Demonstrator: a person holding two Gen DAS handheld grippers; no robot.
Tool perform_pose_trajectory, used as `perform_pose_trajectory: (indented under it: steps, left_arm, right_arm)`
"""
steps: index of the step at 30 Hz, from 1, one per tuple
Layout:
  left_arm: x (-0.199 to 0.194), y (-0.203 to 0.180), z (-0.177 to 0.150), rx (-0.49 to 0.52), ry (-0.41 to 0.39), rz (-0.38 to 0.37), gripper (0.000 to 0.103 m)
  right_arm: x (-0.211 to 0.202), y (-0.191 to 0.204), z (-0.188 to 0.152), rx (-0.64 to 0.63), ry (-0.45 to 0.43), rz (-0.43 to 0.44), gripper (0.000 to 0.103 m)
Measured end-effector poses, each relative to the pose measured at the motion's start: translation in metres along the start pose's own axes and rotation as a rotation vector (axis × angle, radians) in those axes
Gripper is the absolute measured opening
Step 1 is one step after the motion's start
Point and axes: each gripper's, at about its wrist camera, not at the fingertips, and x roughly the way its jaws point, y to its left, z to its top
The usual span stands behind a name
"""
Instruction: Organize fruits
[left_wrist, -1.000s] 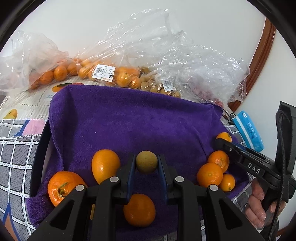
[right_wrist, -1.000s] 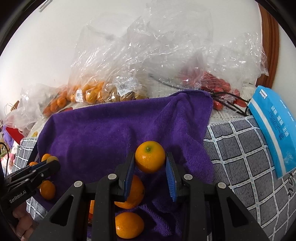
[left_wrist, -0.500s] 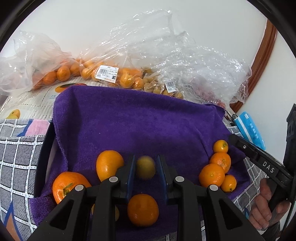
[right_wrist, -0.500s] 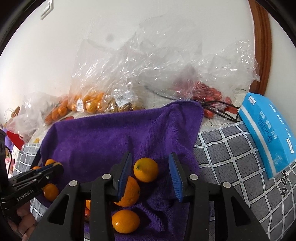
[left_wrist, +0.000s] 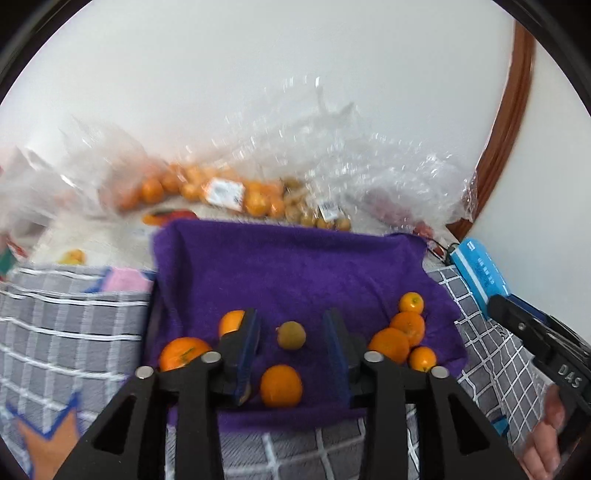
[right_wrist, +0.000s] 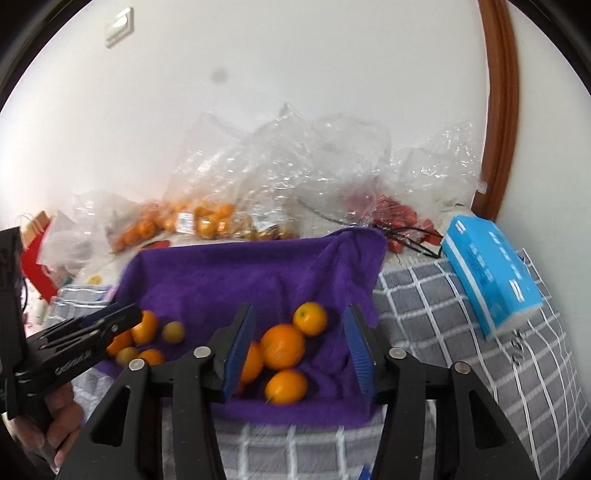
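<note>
Fruit: my oranges and one brown fruit rest loose on the purple towel.
Left gripper: spread, empty.
Right gripper: spread, empty.
Risk: I judge rounded fruit may roll off the towel's front edge.

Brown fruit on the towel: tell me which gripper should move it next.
Left. The brown fruit lies straight ahead between the open left gripper's fingers, on the towel. The right gripper, also open, faces the oranges on the other side.
</note>
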Motion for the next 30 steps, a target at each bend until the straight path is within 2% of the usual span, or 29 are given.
perform_pose_trajectory:
  steps: [3, 5, 9, 11, 13, 17, 23, 30]
  left_arm:
    - [-0.034, -0.008, -0.008, 0.042, -0.051, 0.064, 0.05]
    - [-0.05, -0.012, -0.015, 0.056, -0.058, 0.093, 0.059]
    - [-0.078, -0.01, -0.03, 0.043, -0.055, 0.111, 0.068]
    - [-0.09, -0.009, -0.036, 0.038, -0.056, 0.111, 0.074]
    - [-0.105, -0.01, -0.041, 0.036, -0.064, 0.121, 0.076]
    - [-0.132, -0.02, -0.051, 0.053, -0.093, 0.128, 0.081]
    - [-0.175, -0.043, -0.066, 0.101, -0.138, 0.143, 0.086]
    - [-0.194, -0.054, -0.07, 0.1, -0.167, 0.165, 0.087]
  right_arm:
    - [-0.032, 0.004, -0.009, 0.031, -0.025, -0.011, 0.062]
    - [-0.045, 0.009, -0.015, 0.036, -0.013, -0.021, 0.062]
    - [-0.07, 0.02, -0.031, 0.036, -0.004, -0.062, 0.063]
    - [-0.085, 0.026, -0.038, 0.008, -0.029, -0.087, 0.078]
    - [-0.107, 0.032, -0.047, -0.009, -0.077, -0.101, 0.087]
    - [-0.145, 0.04, -0.058, -0.023, -0.128, -0.111, 0.097]
    - [-0.187, 0.049, -0.068, -0.033, -0.154, -0.1, 0.102]
    - [-0.203, 0.046, -0.076, -0.037, -0.151, -0.124, 0.102]
